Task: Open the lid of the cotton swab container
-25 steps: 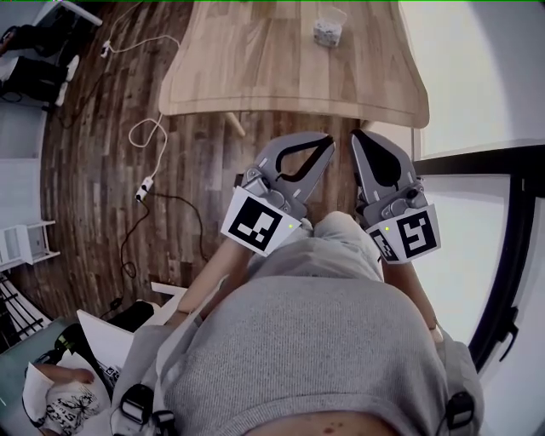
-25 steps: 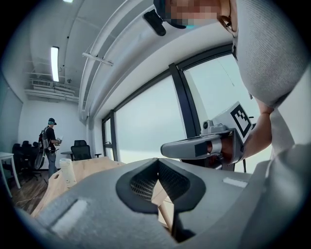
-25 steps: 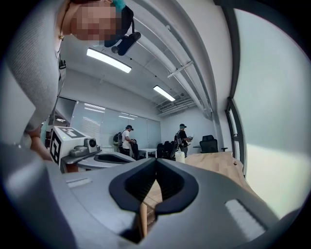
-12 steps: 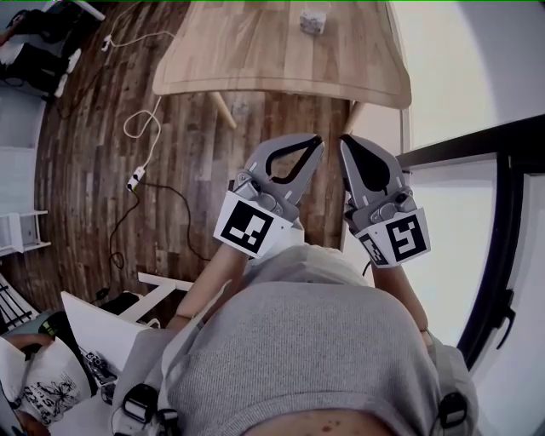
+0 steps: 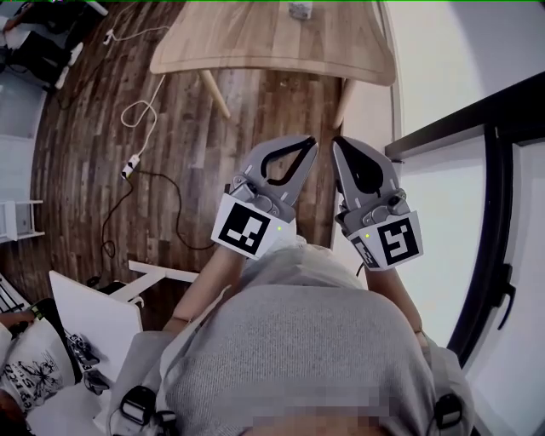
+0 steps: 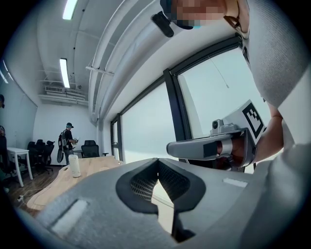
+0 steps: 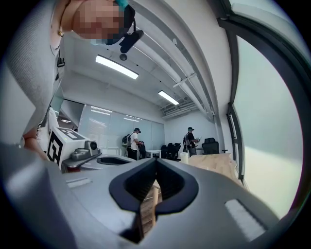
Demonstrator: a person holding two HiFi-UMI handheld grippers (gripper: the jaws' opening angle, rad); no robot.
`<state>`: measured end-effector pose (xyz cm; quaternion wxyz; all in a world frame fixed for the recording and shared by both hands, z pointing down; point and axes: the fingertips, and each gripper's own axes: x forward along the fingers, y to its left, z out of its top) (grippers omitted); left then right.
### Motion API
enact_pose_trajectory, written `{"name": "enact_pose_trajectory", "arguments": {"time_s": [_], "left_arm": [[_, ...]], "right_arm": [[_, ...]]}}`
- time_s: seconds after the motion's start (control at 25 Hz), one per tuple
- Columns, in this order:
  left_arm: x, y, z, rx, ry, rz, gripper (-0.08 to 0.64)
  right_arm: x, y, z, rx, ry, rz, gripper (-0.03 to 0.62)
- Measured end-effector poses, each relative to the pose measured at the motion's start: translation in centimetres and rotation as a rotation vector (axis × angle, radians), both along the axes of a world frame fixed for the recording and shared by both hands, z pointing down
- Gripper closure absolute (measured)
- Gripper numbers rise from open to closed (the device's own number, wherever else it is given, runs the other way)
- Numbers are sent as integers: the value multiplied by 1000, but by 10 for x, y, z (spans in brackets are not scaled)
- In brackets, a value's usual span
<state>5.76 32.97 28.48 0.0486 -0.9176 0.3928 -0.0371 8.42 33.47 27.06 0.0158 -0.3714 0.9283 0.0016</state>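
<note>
The cotton swab container [image 5: 300,10] is a small clear tub standing on the wooden table [image 5: 255,51], cut by the top edge of the head view. It also shows upright on the table [image 6: 97,166] as a small container [image 6: 74,166] in the left gripper view, and far off as a container [image 7: 184,156] in the right gripper view. My left gripper [image 5: 306,143] and right gripper [image 5: 336,143] are held side by side over the floor, well short of the table. Both are shut with nothing between their jaws.
A white cable and power strip [image 5: 128,166] lie on the dark wooden floor left of the grippers. White furniture [image 5: 94,315] stands at lower left. A black window frame [image 5: 498,255] runs along the right. People [image 7: 133,143] and office chairs are far behind the table.
In the head view the table and container have slid toward the top edge and look smaller. Both grippers stay side by side and shut.
</note>
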Motion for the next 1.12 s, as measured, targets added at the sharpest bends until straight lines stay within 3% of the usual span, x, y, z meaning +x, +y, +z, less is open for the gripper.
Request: {"name": "enact_pose_trajectory", "arguments": {"time_s": [0.2, 0.56, 1.12], "left_arm": [[10, 15, -2, 6, -35, 19, 560], [1, 27, -4, -24, 6, 37, 561], [-16, 35, -9, -14, -2, 45, 560]], "right_arm": [[7, 12, -5, -5, -19, 6, 591], [-3, 28, -3, 19, 34, -8, 591], [-21, 35, -2, -1, 21, -6, 591]]}}
